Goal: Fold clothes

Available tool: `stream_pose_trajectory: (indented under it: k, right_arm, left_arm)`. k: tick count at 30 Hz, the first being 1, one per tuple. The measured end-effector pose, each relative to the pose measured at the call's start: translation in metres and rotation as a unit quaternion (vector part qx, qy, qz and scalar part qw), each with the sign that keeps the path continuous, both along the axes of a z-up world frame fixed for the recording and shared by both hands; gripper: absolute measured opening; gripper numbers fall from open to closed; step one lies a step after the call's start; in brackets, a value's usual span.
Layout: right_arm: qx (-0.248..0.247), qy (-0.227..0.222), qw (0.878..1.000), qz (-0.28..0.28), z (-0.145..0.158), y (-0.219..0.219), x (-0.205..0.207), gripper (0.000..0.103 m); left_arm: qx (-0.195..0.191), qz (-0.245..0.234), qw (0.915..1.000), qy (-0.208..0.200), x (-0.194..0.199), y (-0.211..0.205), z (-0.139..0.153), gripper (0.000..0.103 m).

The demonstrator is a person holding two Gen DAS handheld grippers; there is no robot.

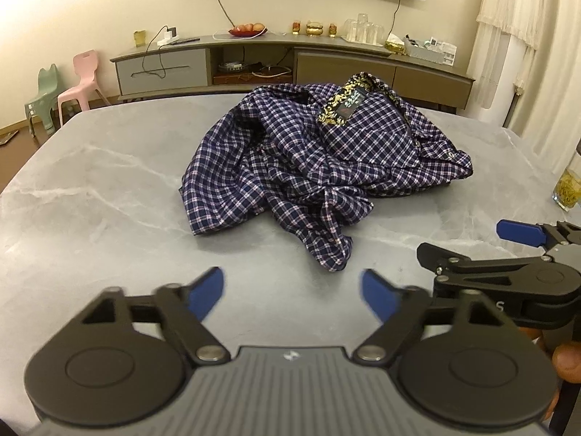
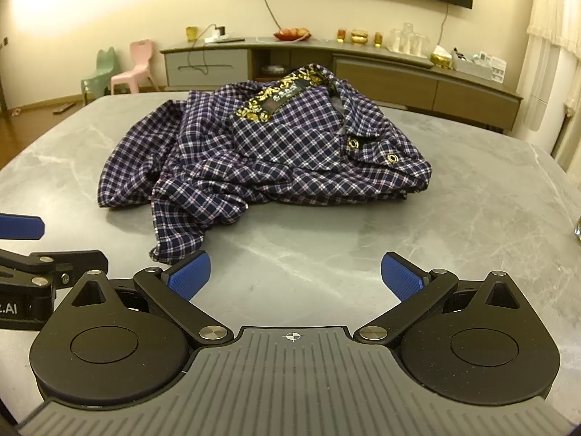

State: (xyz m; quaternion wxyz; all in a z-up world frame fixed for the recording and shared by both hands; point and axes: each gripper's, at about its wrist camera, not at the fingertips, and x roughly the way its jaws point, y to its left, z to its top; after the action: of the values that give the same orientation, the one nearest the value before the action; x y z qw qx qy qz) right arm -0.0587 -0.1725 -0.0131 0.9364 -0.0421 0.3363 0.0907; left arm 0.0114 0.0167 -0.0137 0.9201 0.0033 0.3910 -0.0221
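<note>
A crumpled navy plaid shirt (image 1: 308, 160) lies in a heap on the grey marble table (image 1: 90, 200), its gold-patterned collar lining (image 1: 345, 103) facing up at the far side. In the right wrist view the same shirt (image 2: 261, 152) shows two metal eyelets on its right edge. My left gripper (image 1: 290, 292) is open, short of the shirt's near tip, with nothing between its blue pads. My right gripper (image 2: 296, 276) is open too, its left pad (image 2: 190, 272) close beside the shirt's trailing corner (image 2: 163, 250). Each gripper shows at the edge of the other's view.
A glass of yellowish drink (image 1: 567, 189) stands at the table's right edge. Beyond the table are a long low cabinet (image 1: 290, 61) with a fruit bowl and glasses, and two small plastic chairs (image 1: 81, 83) on the floor at left. Curtains (image 1: 508, 36) hang at right.
</note>
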Motion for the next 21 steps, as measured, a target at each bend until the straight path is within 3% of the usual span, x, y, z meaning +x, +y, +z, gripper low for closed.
stream_pose_trajectory:
  k: [1, 2, 3, 4, 5, 6, 7, 10, 12, 13, 14, 15, 16, 17, 21]
  right_arm:
    - [0.000, 0.000, 1.000, 0.001, 0.000, 0.000, 0.000, 0.095]
    - [0.001, -0.003, 1.000, 0.004, 0.001, 0.000, -0.001, 0.085]
    - [0.002, -0.003, 1.000, 0.006, 0.001, -0.001, -0.001, 0.077]
    - [0.004, -0.002, 1.000, 0.008, 0.002, -0.001, 0.000, 0.052]
    - [0.007, 0.006, 1.000, 0.011, 0.001, -0.002, 0.001, 0.019]
    - [0.011, 0.013, 1.000, 0.014, 0.000, -0.003, 0.003, 0.005]
    - [0.022, 0.019, 0.999, 0.015, -0.001, -0.005, 0.005, 0.000]
    - [0.036, 0.023, 0.999, 0.015, -0.002, -0.008, 0.007, 0.000]
    - [0.042, 0.020, 0.999, 0.012, -0.002, -0.010, 0.009, 0.000]
    - [0.042, 0.017, 0.999, 0.006, -0.003, -0.010, 0.010, 0.001]
    - [0.042, 0.014, 0.999, -0.001, -0.003, -0.010, 0.012, 0.021]
    - [0.042, 0.010, 0.999, -0.008, -0.003, -0.010, 0.013, 0.038]
    - [0.043, 0.003, 0.999, -0.017, -0.002, -0.011, 0.016, 0.067]
    - [0.045, -0.005, 0.999, -0.025, -0.001, -0.012, 0.019, 0.082]
    - [0.045, -0.033, 0.998, -0.039, 0.012, -0.015, 0.049, 0.087]
  left_arm:
    - [0.001, 0.000, 1.0000, -0.002, 0.000, 0.000, 0.000, 0.050]
    - [0.001, 0.000, 1.0000, -0.004, 0.000, 0.000, 0.000, 0.033]
    - [0.002, 0.002, 1.0000, -0.008, 0.001, 0.000, 0.000, 0.022]
    - [0.002, 0.004, 0.9999, -0.011, 0.003, 0.001, 0.000, 0.001]
    - [0.003, 0.006, 0.9999, -0.014, 0.004, 0.002, 0.001, 0.000]
    - [-0.001, 0.004, 0.9998, -0.021, 0.005, 0.003, 0.001, 0.000]
    - [-0.002, 0.001, 0.9997, -0.025, 0.006, 0.004, 0.003, 0.000]
    - [-0.007, -0.002, 0.9996, -0.028, 0.014, 0.007, 0.004, 0.000]
    - [-0.020, -0.001, 0.9996, -0.021, 0.023, 0.010, 0.003, 0.013]
    - [-0.027, 0.000, 0.9995, -0.017, 0.028, 0.012, 0.002, 0.045]
    - [-0.034, 0.001, 0.9993, -0.014, 0.032, 0.014, 0.001, 0.084]
    - [-0.038, 0.001, 0.9991, -0.016, 0.041, 0.015, 0.000, 0.097]
    - [-0.043, 0.000, 0.9989, -0.018, 0.050, 0.015, 0.000, 0.103]
    - [-0.047, 0.000, 0.9987, -0.020, 0.059, 0.015, -0.001, 0.103]
    - [-0.065, 0.000, 0.9974, -0.029, 0.094, 0.017, -0.005, 0.103]
